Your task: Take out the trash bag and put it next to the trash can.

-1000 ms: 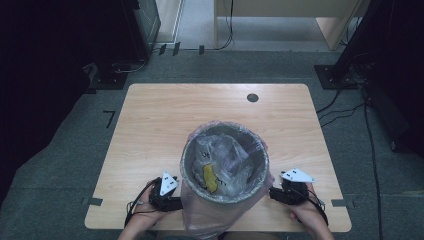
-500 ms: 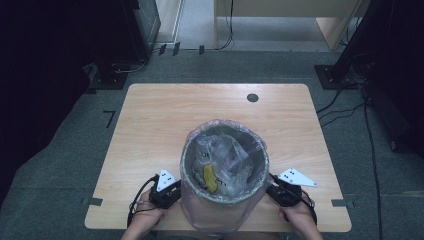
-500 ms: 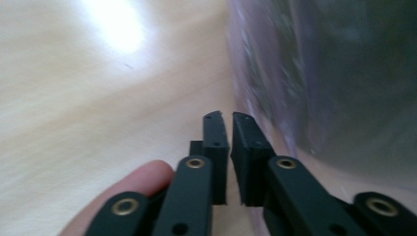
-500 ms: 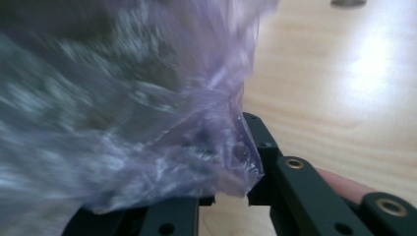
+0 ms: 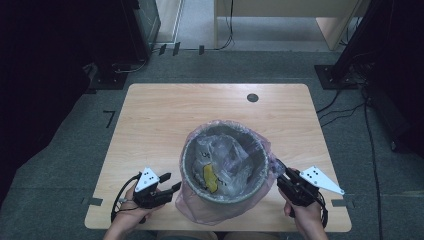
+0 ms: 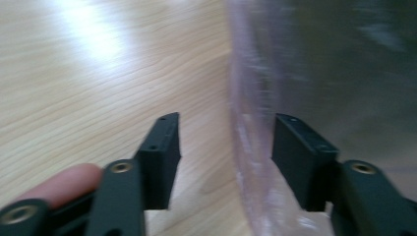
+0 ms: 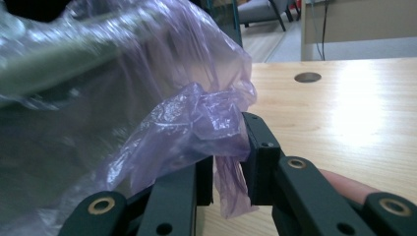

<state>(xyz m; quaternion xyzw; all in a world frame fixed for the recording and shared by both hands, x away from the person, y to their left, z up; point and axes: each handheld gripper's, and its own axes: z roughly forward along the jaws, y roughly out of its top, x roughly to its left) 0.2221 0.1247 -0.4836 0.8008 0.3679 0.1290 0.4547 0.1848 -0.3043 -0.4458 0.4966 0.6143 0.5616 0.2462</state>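
R gripper point(image 5: 281, 172) pinches purple bag point(image 5: 200, 210) edge, L gripper point(image 5: 172, 183) open beside it; bin point(image 5: 192, 150) upright, mouth up.

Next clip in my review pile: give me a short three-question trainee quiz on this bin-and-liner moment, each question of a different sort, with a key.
1. True or false: the right gripper has a fold of the purple bag between its jaws.
2. Multiple choice: the left gripper is A) shut on the bag, B) open with the bag's edge between its jaws, C) holding the banana peel.
3. Fill in: the yellow thing inside the bin is a banana ____.

Key: 1 true; 2 B; 3 peel.
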